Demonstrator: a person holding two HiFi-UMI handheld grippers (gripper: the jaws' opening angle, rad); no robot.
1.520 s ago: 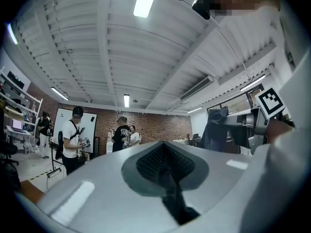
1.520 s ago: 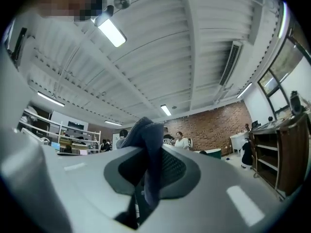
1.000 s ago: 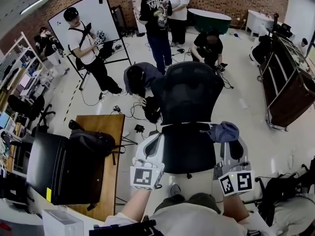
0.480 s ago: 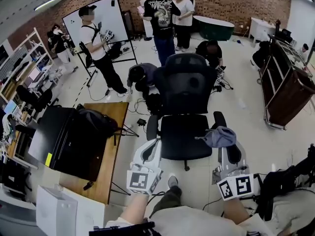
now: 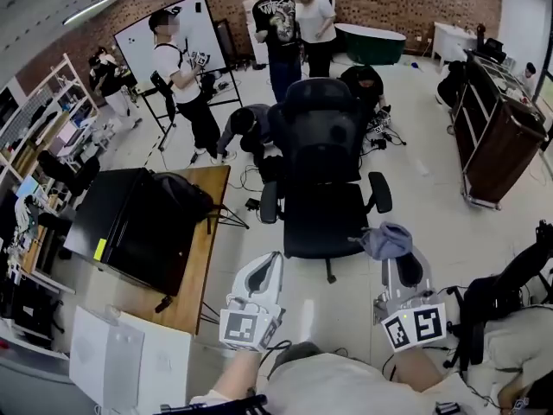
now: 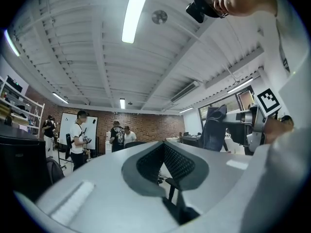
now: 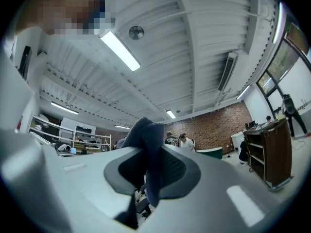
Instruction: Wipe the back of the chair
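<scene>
**A:** Where's the chair?

**B:** The black office chair (image 5: 324,206) stands on the pale floor ahead. Its seat faces the person and its back (image 5: 320,124) is on the far side. Neither gripper touches it. A second ago both grippers flanked the seat; now the chair is well apart from them.

**A:** And the jaws?

**B:** The right gripper (image 5: 399,266) is clamped on a blue-grey cloth (image 5: 386,239), which bunches over its tips. The left gripper (image 5: 266,266) has its jaws pressed together with nothing between them.

**A:** Any containers?

**B:** A black case (image 5: 130,227) lies on the wooden table (image 5: 207,249), left of the chair, with a backpack (image 5: 186,199) against it. Its contents can't be seen. A dark cart (image 5: 497,141) stands to the right.

**A:** Any writing?

**B:** There's a yellow tag (image 5: 100,249) on the case, but it's unreadable.
</scene>
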